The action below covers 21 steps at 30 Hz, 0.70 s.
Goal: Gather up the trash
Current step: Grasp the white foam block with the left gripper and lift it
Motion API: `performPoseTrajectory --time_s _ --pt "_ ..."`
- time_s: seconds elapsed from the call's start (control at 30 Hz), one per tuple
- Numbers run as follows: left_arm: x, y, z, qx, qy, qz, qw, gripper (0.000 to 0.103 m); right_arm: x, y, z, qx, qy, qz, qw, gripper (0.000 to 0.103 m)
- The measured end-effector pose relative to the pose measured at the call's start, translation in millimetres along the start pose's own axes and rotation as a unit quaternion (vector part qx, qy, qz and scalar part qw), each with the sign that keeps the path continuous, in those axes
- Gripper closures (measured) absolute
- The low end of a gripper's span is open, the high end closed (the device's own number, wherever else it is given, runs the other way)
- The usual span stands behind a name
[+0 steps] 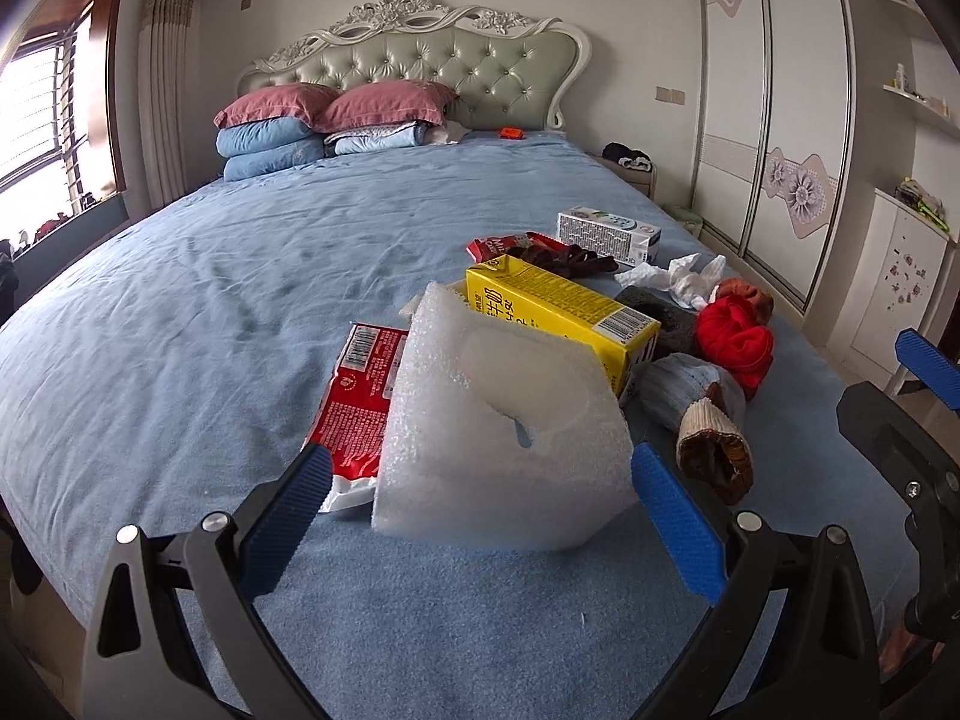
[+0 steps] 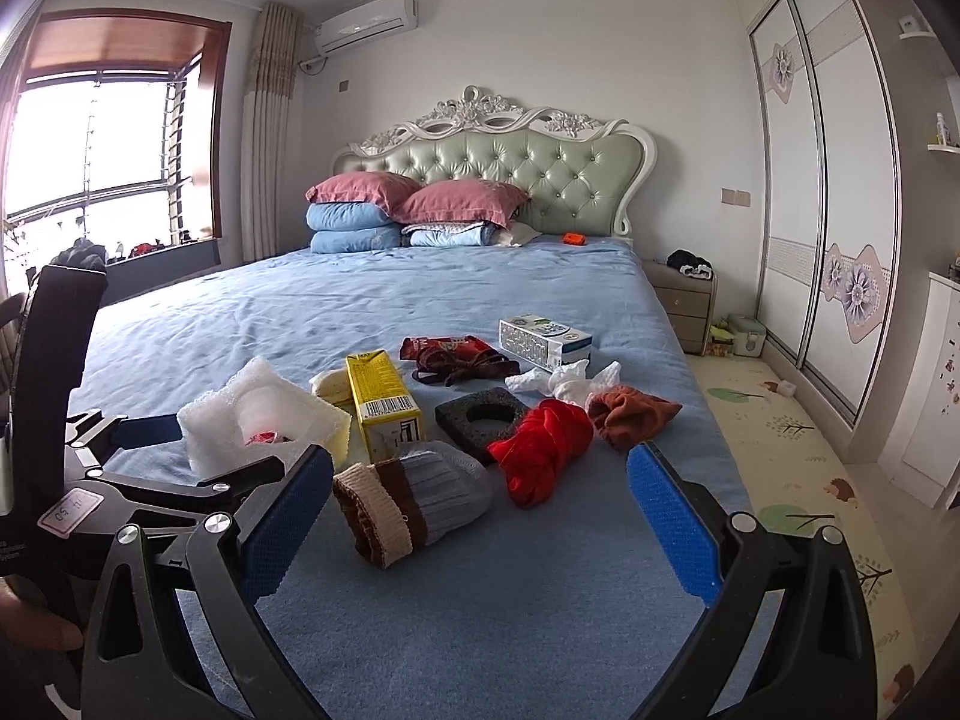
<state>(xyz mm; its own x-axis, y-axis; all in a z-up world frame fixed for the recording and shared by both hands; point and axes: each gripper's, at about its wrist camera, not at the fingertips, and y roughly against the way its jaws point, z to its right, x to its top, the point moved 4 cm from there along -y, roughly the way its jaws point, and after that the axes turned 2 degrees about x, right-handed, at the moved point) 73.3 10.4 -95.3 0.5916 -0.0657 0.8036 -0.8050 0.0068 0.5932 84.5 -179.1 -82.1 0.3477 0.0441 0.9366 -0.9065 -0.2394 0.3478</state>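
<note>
— Foam block [image 1: 504,420] sits on the bed [image 1: 210,300] between the left gripper [image 1: 480,480] pads, jaws spread, against the yellow carton [image 1: 564,312].
— Right gripper [image 2: 480,480]?
— Spread wide, holding nothing, over the knit sock [image 2: 408,498].

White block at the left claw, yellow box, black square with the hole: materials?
White block: looks like expanded polyethylene foam, matte, beaded surface, cut-out recess. Yellow box: probably coated paperboard carton, glossy print, barcode, folded edges. Black square: seemingly dark porous foam, rough and matte, though it could be sponge.
</note>
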Motion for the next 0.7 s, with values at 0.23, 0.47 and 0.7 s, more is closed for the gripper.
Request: performPoseTrajectory --time_s 0.23,0.47,0.7 --pt "-1.9 5.9 13.7 0.019 -0.035 0.008 0.9992 0.004 -0.4 -2.7 6.4 0.000 -0.010 0.000 1.000 0.008" --pt "-4.5 -8.5 12.1 0.037 -0.041 -0.008 0.9984 0.004 -3.6 -5.6 12.4 0.000 -0.023 -0.004 1.000 0.008" --pt "3.5 -16.2 6.7 0.043 -0.036 0.001 0.9984 0.005 -8.2 -13.3 11.1 0.004 -0.021 -0.024 0.999 0.008"
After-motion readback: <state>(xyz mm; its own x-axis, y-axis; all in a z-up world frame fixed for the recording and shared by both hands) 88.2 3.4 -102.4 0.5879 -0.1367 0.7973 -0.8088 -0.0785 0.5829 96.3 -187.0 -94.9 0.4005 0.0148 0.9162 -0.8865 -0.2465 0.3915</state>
